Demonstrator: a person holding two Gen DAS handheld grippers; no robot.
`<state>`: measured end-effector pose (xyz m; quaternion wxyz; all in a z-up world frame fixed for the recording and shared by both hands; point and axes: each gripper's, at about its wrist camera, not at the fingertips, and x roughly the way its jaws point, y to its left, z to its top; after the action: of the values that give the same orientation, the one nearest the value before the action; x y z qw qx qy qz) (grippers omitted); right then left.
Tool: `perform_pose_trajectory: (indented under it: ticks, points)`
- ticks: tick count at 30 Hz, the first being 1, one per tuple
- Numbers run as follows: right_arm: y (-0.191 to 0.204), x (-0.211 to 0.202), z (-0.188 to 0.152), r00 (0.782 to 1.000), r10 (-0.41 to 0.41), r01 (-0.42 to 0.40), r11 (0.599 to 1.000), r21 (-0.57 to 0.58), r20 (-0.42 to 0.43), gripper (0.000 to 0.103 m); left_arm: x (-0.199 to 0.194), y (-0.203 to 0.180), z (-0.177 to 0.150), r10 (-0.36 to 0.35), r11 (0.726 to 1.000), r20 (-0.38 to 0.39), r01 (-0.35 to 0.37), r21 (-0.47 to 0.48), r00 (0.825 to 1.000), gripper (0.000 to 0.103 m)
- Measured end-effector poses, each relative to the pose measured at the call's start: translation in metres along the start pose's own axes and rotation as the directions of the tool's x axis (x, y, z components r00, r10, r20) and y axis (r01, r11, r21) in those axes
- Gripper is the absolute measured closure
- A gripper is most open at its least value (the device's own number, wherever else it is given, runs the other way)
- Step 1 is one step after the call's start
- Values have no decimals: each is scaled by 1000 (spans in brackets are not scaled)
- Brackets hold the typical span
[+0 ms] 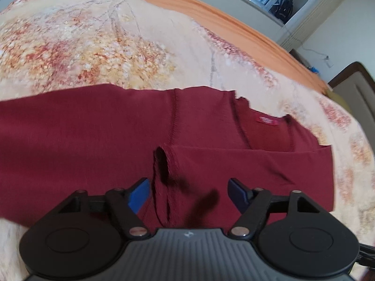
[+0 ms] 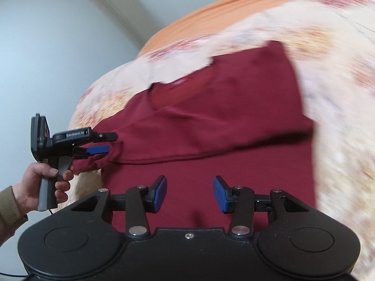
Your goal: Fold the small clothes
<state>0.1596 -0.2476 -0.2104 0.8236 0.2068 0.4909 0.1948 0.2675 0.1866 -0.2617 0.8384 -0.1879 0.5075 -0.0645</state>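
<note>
Left gripper [image 1: 189, 193]: blue pads spread, nothing pinched, poised over a raised fold of cloth. Floral bedspread [image 1: 93, 46]: beneath and beyond both tools. Maroon shirt [image 1: 82, 135]: flat on the bedspread, directly under both tools, one sleeve folded across. Right gripper [image 2: 189, 193]: pads apart, empty, above the shirt. Neck label [image 1: 267, 120]: ahead, right of left gripper.

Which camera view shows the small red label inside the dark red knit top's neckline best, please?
The left wrist view: the small red label lies sharp and unobstructed inside the neckline of the dark red knit top. The right wrist view shows it only as a motion-blurred pinkish smear.
</note>
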Motion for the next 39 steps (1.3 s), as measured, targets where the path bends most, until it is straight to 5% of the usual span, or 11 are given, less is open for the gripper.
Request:
perform_pose_trajectory:
  ticks: [3,7,9,13,21,25,29,30,31,36,39]
  points:
    - [-17,-16,-6,1000,-20,19,999,40,11,56,10,2,5,20,1000,-9,-20,-10,1000,33]
    - [-29,-24,-4,999,-35,33,998,61,31,56,6,5,9,45,999,-1,-45,-27,999,91]
    - [-35,-26,6,997,-36,32,997,66,62,56,-14,19,10,-30,990,68,40,-135,997,91]
    - [-54,-23,48,987,-40,26,996,87,157,56,-32,48,5,69,966,113,-38,-257,991,91]
    - [-120,46,150,973,-54,24,990,136,226,58,-19,37,4,103,982,46,-95,-163,994,90]
    - [-151,78,165,985,23,-62,972,225,171,78,-14,38,5,109,982,33,-102,-159,994,90]
    - [-156,93,167,985,105,-136,962,238,138,78,-13,37,4,108,982,34,-102,-158,994,88]
    - [-153,96,167,987,101,-126,966,224,122,82,-13,37,4,107,982,32,-101,-157,994,87]
    - [-150,99,169,991,78,-98,975,197,107,97,-13,37,5,108,982,31,-102,-156,994,87]
    - [-145,83,176,980,-64,26,980,198,189,99,-18,22,12,94,990,69,-86,-114,993,84]
    - [-153,95,173,988,-96,70,977,203,119,95,-2,22,14,144,985,25,-141,-104,989,82]
